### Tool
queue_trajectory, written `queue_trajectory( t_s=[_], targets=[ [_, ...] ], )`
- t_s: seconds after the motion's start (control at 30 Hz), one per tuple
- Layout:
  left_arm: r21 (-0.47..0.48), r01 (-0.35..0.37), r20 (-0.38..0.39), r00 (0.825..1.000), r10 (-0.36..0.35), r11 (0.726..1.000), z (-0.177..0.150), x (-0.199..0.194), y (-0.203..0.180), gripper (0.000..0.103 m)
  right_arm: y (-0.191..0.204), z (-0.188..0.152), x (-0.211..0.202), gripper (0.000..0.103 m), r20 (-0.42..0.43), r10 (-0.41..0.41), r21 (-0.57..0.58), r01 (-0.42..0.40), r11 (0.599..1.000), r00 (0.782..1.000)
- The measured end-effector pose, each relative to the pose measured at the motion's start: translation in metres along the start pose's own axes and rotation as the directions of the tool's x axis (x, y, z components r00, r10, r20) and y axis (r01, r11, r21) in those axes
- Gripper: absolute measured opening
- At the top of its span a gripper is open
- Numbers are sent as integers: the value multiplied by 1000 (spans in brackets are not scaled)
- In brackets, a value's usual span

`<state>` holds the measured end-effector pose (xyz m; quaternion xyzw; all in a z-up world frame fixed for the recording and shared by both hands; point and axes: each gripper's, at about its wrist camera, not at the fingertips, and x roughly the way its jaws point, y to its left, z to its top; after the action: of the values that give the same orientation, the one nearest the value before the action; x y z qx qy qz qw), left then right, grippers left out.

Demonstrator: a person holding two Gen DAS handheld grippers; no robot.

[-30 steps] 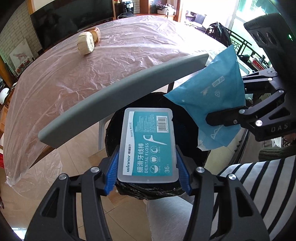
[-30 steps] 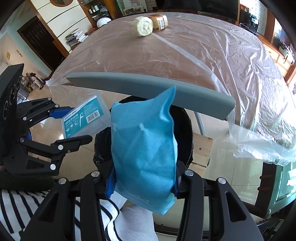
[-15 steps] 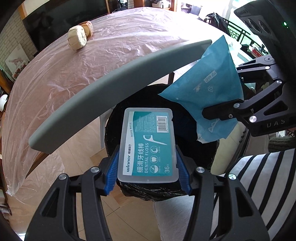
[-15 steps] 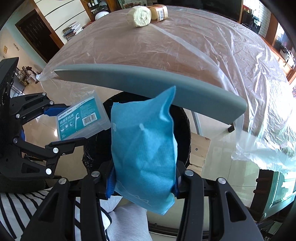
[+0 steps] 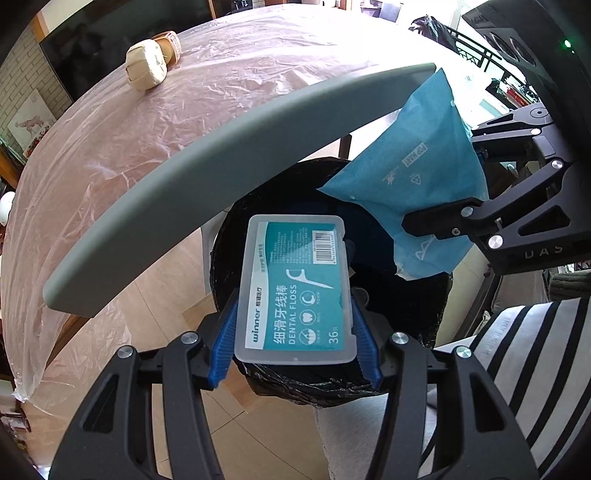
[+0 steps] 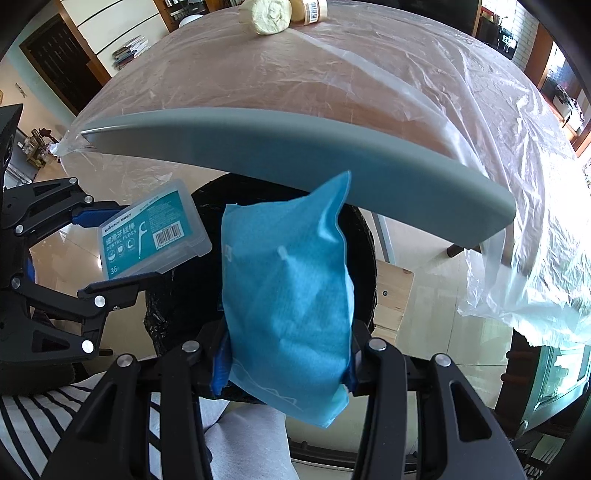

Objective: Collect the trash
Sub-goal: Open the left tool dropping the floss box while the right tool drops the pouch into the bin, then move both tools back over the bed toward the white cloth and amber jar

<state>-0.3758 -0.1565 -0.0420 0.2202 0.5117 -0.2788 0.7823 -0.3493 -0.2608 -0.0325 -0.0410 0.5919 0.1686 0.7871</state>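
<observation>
My left gripper (image 5: 293, 343) is shut on a clear dental floss box (image 5: 295, 288) with a teal label, held above the open black-lined trash bin (image 5: 399, 373). My right gripper (image 6: 284, 365) is shut on a blue plastic packet (image 6: 288, 295), also over the bin (image 6: 184, 295). The packet shows in the left wrist view (image 5: 417, 184) at the right, with the right gripper's fingers (image 5: 443, 218) on it. The floss box shows in the right wrist view (image 6: 147, 229) at the left, above the bin's left rim.
A grey chair back (image 5: 221, 166) curves just beyond the bin, also in the right wrist view (image 6: 295, 155). Behind it is a table under clear plastic sheet (image 5: 147, 122) with a cream roll (image 5: 146, 70) and a tape roll (image 6: 308, 9). My striped sleeve (image 5: 528, 350) is at the right.
Both grippers have moved forward and lower over the bin, nearer the chair back. Each still holds its item.
</observation>
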Motion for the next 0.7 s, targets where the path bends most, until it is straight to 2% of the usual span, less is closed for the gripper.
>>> queue_trajectory(
  t_s=[0.2, 0.27, 0.3, 0.33, 0.37, 0.57, 0.63, 0.7],
  targets=[
    [13, 5, -2, 1000, -5, 1000, 5, 1, -8, 55, 3, 0, 5, 45, -8, -4, -2, 4, 1000, 1000],
    [22, 12, 5, 1000, -12, 1000, 6, 0, -9, 57, 3, 0, 3, 48, -11, 10, -16, -10, 1000, 1000],
    [26, 10, 6, 1000, -10, 1000, 7, 0, -9, 63, 3, -1, -1, 59, 1, -6, -19, 6, 1000, 1000],
    [28, 0, 6, 1000, 0, 1000, 7, -2, -7, 82, 1, -2, -4, 65, 12, -18, -21, 18, 1000, 1000],
    [31, -6, 24, 1000, 5, 1000, 6, -7, -6, 86, 0, -5, -13, 71, 40, -25, -23, 26, 999, 999],
    [2, -2, 68, 998, 2, 1000, 5, -30, 4, 86, -13, -12, -55, 73, 113, 9, -1, -9, 1000, 994],
    [-8, 15, 85, 996, -14, 1000, 6, -41, 7, 87, -16, -10, -73, 75, 164, 6, 3, -6, 1000, 986],
    [-4, 35, 115, 993, -34, 999, 8, -57, 9, 92, -20, -4, -95, 80, 228, -9, 19, 5, 1000, 974]
  ],
)
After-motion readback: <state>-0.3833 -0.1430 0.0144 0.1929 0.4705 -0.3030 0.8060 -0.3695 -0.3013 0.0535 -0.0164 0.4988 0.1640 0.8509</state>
